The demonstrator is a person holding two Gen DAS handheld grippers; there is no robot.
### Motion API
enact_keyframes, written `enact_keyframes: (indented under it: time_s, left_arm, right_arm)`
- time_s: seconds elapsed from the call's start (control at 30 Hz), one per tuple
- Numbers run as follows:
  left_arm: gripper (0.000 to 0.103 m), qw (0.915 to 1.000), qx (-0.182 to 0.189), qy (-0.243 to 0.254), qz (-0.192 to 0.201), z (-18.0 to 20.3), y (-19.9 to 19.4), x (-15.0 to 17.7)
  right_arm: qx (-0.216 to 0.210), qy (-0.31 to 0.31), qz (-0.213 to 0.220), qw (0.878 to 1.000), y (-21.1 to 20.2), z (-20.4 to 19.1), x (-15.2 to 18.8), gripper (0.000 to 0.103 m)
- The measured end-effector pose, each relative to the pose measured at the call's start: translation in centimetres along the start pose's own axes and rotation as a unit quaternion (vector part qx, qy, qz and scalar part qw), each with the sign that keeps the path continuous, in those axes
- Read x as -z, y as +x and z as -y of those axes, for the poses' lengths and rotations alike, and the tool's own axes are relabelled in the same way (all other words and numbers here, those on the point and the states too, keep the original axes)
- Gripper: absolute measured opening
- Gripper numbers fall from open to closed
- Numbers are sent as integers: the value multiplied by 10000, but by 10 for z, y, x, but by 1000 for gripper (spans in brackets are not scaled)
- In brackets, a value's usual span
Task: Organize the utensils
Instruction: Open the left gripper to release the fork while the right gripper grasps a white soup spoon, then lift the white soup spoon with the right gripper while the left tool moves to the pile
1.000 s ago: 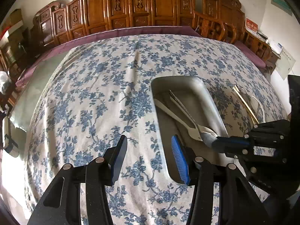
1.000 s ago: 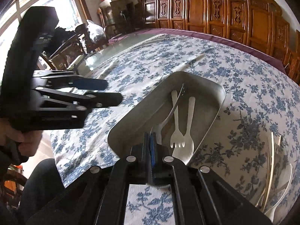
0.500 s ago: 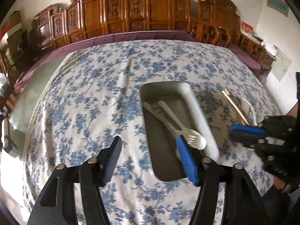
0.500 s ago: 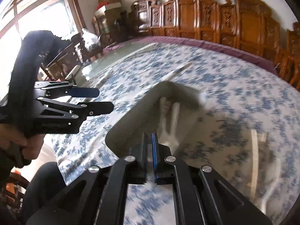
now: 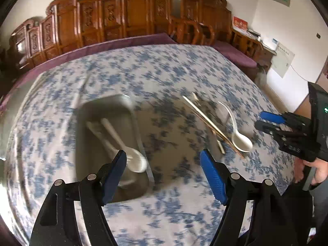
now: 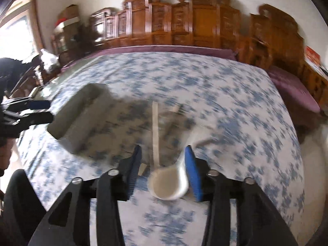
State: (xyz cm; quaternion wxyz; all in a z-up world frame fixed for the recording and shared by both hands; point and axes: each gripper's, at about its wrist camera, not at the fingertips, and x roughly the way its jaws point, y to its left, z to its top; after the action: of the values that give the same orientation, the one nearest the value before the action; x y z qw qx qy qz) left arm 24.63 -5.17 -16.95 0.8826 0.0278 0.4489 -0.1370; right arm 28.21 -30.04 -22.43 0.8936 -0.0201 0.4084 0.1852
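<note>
Because the white spoon (image 6: 168, 181) lies on the worktop (image 6: 235, 94) just ahead of your right gripper (image 6: 163, 162), with its bowl seen between the jaws and its handle curving up and to the right, your right hand is the nearer one. The chopsticks (image 6: 155, 131) lie just left of the spoon, running straight away from you, so keep them outside the jaws. These jaws have just been opening and now stand apart, pressing on nothing. Your left gripper (image 5: 163, 173) hangs released beside the metal tray (image 5: 106, 110), which already holds another spoon (image 5: 134, 161) and a blurred white utensil I cannot identify; its jaws have also been widening.
</note>
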Motion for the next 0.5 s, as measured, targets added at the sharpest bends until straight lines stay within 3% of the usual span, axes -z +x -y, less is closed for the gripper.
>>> enact_keyframes:
  time_s: [0.17,0.5]
  left_arm:
    - [71,9997,108,154,-168,33,23,5]
    - [71,9988,110,208,-420,55,57,7]
  right_arm:
    - [39,266,-102,9996,23,15,14,47]
    - [-256,589,-454,9969,63,29,9,47]
